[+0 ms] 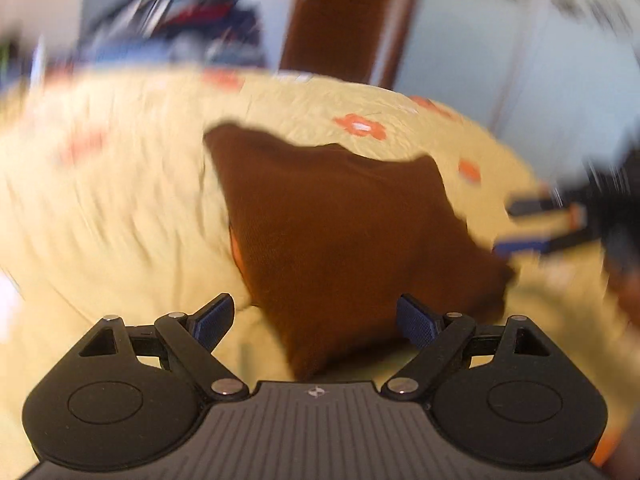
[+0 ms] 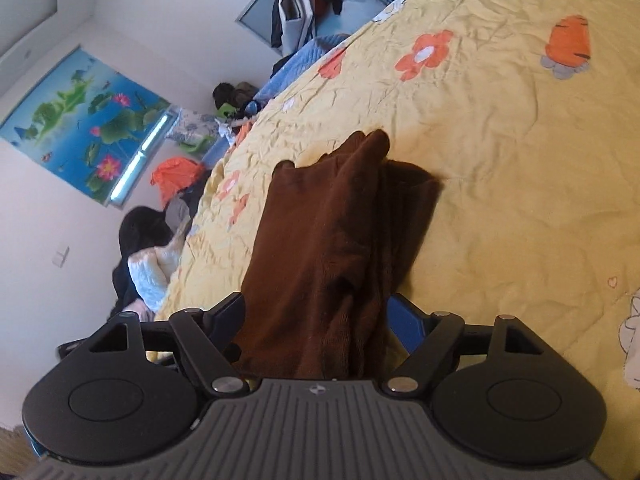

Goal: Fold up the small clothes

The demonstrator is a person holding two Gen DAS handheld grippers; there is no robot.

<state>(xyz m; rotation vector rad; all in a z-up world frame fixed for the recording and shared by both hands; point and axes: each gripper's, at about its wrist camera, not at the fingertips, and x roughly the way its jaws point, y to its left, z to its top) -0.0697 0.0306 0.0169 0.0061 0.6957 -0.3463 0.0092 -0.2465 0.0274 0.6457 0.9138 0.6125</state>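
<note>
Now the left hand-held gripper point(image 1: 316, 320) is hovering with its jaws wide and empty over the brown garment point(image 1: 340, 232), which is lying on the yellow bedspread point(image 1: 120, 200). At the right hand-held gripper point(image 2: 316, 320), brown cloth is running toward twelve o'clock between wide jaws; whether the pads are pressing it I cannot tell.

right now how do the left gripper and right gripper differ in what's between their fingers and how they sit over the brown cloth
The left gripper has free blue pads; the brown cloth lies flat just ahead of them. The right gripper has bunched brown cloth filling its gap, rising from the yellow bedspread. The left view is level, the right view tilted. Both stand wide.
</note>
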